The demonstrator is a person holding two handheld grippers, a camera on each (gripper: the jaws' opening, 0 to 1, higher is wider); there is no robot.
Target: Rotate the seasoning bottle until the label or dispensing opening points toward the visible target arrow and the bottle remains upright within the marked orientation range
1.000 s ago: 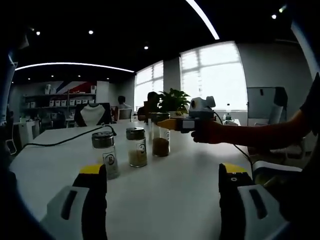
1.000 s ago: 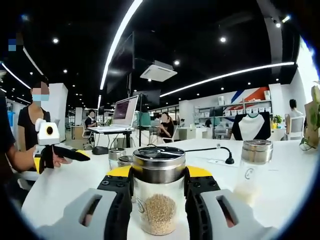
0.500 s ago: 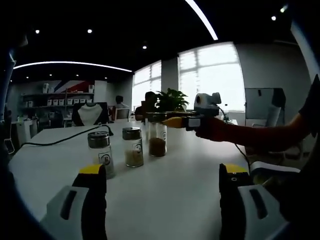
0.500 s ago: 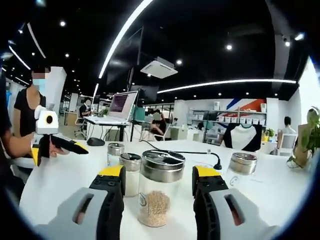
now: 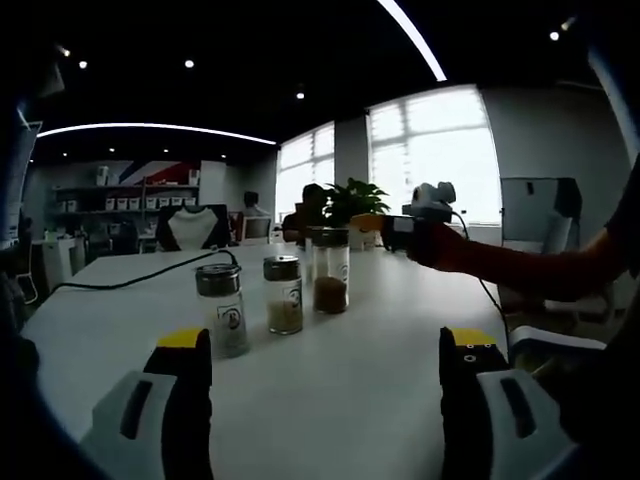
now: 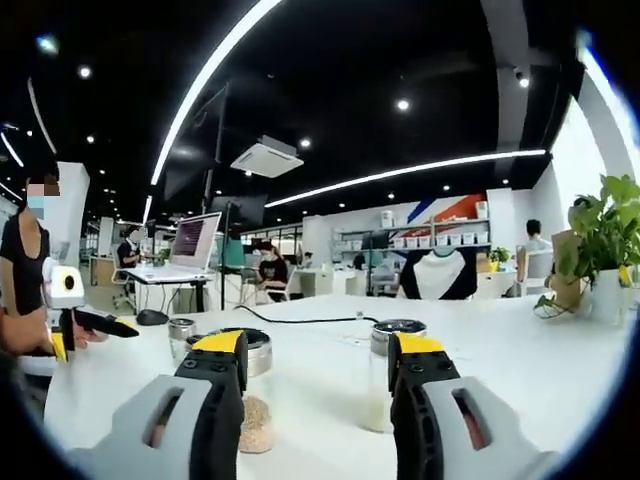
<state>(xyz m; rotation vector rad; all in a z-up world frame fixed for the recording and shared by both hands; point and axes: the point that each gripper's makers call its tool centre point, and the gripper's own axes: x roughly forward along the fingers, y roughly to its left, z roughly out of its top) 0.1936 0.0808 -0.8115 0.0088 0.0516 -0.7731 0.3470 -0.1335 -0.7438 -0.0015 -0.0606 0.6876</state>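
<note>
The seasoning bottle [image 6: 250, 400] with the pale grains was seen standing upright on the white desk [image 6: 500, 360], its long axis pointing straight up. In the right gripper view it was partly hidden behind the left jaw of the right tongs [image 6: 318, 350], so it lay just ahead of them and off to the left, not in the gap. The jaws of the right tongs were wide apart and nothing was held between them. A second bottle [image 6: 385, 385] with white powder was seen near the right jaw, and a small jar [image 6: 182, 335] stood farther back on the left.

In the left gripper view three bottles were lined up on the desk: a near one [image 5: 222, 310], a middle one [image 5: 284, 295] and a taller far one [image 5: 329, 270]. The right tongs [image 5: 385, 228] were seen beside the far one, at its top. The left tongs [image 5: 325, 345] were open and empty too, and were kept well apart from the row.

The right tongs were judged to be the nearer ones. To turn the bottle, a small move to the left would likely be needed first, so that the bottle sat between the jaws. No arrow could be made out on the desk.
</note>
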